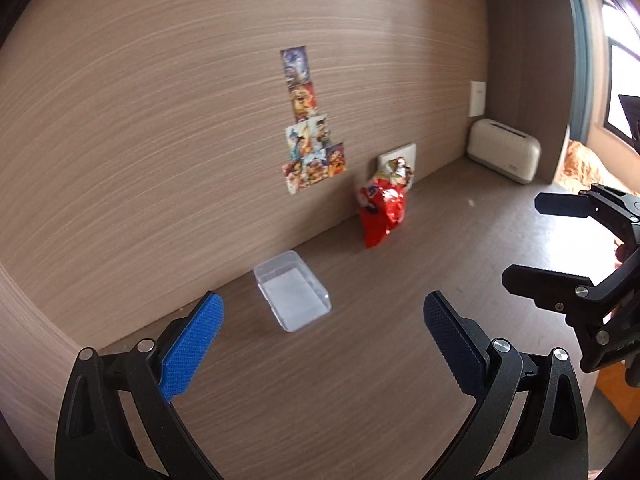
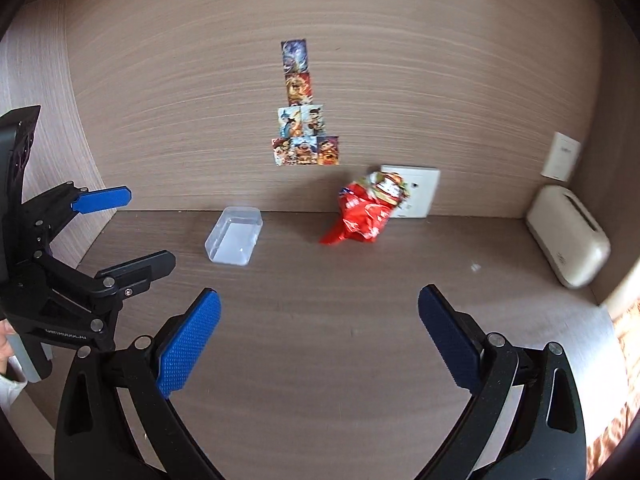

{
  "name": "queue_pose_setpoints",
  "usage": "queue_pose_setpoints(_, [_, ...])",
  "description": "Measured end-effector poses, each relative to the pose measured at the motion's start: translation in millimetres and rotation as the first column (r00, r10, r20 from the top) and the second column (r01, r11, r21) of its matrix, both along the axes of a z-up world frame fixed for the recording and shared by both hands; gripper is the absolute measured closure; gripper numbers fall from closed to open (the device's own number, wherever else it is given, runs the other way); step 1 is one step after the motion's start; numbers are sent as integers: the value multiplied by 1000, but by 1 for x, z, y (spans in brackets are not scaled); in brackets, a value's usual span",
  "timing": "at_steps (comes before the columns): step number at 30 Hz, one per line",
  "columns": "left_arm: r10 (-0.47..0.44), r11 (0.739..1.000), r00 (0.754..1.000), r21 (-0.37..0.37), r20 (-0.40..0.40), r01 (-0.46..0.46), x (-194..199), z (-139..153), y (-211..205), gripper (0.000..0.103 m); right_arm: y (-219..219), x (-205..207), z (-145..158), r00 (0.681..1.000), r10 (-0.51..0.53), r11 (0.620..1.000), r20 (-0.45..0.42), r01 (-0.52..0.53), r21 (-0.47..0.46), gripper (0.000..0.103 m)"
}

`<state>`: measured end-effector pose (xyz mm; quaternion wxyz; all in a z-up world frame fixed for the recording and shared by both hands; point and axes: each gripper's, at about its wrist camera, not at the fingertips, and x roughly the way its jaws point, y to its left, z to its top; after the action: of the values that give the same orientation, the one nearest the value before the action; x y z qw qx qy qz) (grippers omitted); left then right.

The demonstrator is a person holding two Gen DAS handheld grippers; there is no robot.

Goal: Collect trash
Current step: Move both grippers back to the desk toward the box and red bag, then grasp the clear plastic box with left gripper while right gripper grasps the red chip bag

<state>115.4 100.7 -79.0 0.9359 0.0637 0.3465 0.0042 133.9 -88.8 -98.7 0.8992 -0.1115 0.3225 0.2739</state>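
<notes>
Both my left tongs (image 1: 322,332) and right tongs (image 2: 320,330) gape wide, empty; red wrapper (image 2: 362,216) sits ahead-right against the wall, clear tub (image 2: 234,236) ahead-left, likely its bin.

No text can be read with certainty. The left gripper (image 2: 124,232) has small pale letters on its black body, but they are mirrored and blurred. The red wrapper (image 2: 362,216) has white print, too crumpled to read.
</notes>
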Motion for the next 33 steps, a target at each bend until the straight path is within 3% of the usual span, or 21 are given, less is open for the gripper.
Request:
queue_pose_setpoints(9, [74, 997, 996, -11, -46, -75, 40, -21, 17, 4, 25, 50, -15, 995, 81, 997, -56, -82, -8, 5])
queue_pose_setpoints(18, [129, 991, 986, -26, -108, -133, 71, -49, 33, 5, 41, 96, -34, 992, 89, 996, -93, -91, -13, 5])
queue_pose_setpoints(33, [199, 976, 954, -43, -222, -213, 114, -98, 44, 8, 68, 179, -76, 993, -63, 997, -102, 57, -60, 5])
